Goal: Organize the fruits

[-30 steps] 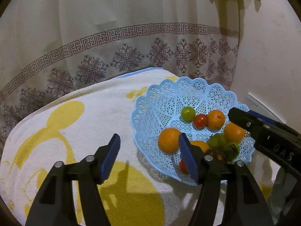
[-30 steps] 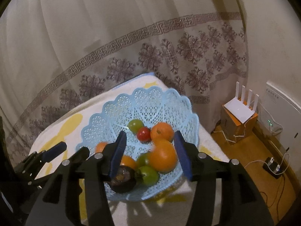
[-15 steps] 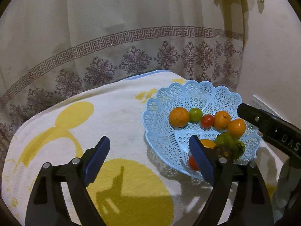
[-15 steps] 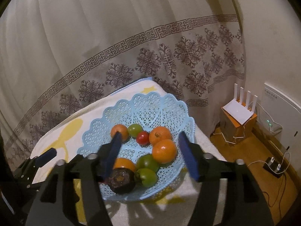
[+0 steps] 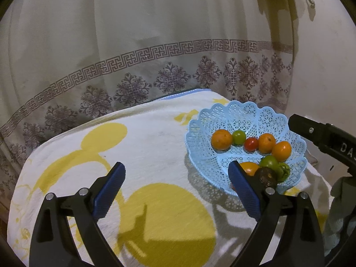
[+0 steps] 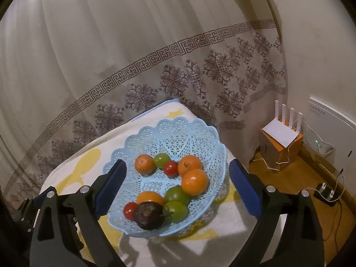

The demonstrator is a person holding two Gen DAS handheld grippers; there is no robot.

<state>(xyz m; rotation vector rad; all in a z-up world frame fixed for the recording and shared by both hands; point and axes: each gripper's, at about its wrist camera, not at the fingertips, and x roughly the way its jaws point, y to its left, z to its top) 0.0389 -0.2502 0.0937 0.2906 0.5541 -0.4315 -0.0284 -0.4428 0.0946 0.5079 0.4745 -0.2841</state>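
Left claw (image 5: 175,185), bottom of the left wrist view: jaws opening, already wide, nothing betw. them, only the yellow-and-white cloth (image 5: 133,138) under. Its right pad overlaps the near rim of the basket (image 5: 244,113) in the frame; can't tell if it touches. Right claw (image 6: 176,185), bottom of the right wrist view: jaws opening too, wide, gripping nothing; the basket (image 6: 178,129) sits in the gap betw. the pads, fruit not touched. Basket is pale blue plastic lattice w/ a scalloped rim, on the cloth, right of centre in the left view, lower centre in the right view. Inside: far row of orange (image 6: 144,163), green fruit (image 6: 161,159), small red tomato (image 6: 170,168), two more oranges; near side has an orange-yellow fruit, two green tomatoes, a dark purple fruit (image 6: 148,215) and a second red tomato (image 6: 130,209). Left view mostly hides that near tomato behind its pad, but shows the right claw's black arm (image 5: 322,135) at the right edge. Right view alone shows the wood floor (image 6: 311,178), a white router (image 6: 281,133) on an orange box and cables at right. Patterned curtain (image 5: 133,44) behind in both.
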